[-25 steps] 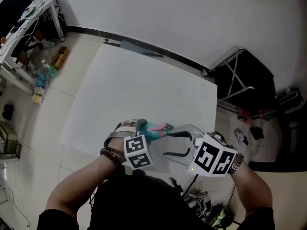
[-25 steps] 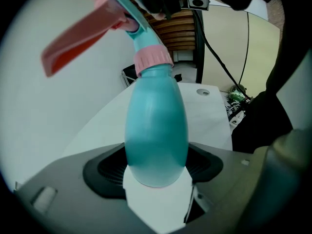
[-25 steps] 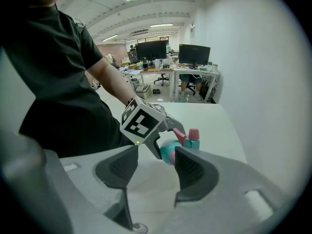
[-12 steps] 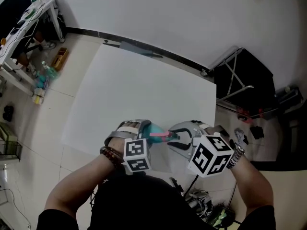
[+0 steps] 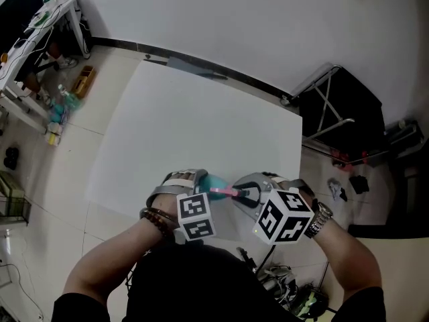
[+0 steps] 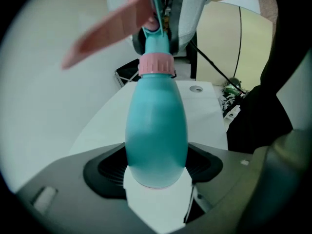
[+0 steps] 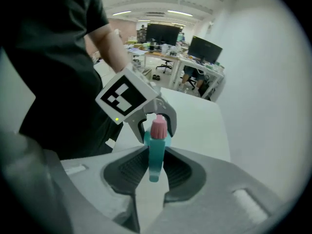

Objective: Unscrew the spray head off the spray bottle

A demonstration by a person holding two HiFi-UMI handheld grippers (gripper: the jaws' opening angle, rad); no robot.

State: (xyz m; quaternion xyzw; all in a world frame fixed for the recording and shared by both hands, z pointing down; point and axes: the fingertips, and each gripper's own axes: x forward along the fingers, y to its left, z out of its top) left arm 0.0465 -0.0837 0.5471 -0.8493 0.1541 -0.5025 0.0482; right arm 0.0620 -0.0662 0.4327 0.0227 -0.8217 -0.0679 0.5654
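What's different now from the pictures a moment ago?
The right gripper slid in toward the left gripper. Its fingers have just been closing and now clamp the spray head. The left gripper kept holding the spray bottle in about the same spot.

Head view: on the person's (image 5: 201, 287) head, high over the table (image 5: 201, 119), facing steeply down; left gripper (image 5: 196, 181) and right gripper (image 5: 247, 194) small near the lower edge.
Left gripper view: along its own jaws, very near the bottle (image 6: 157, 130), facing the right gripper.
Right gripper view: along its own jaws, very near the spray head (image 7: 155, 152), facing the left gripper and the person.
Shared: table and bottle in all three; each gripper view shows the other gripper.
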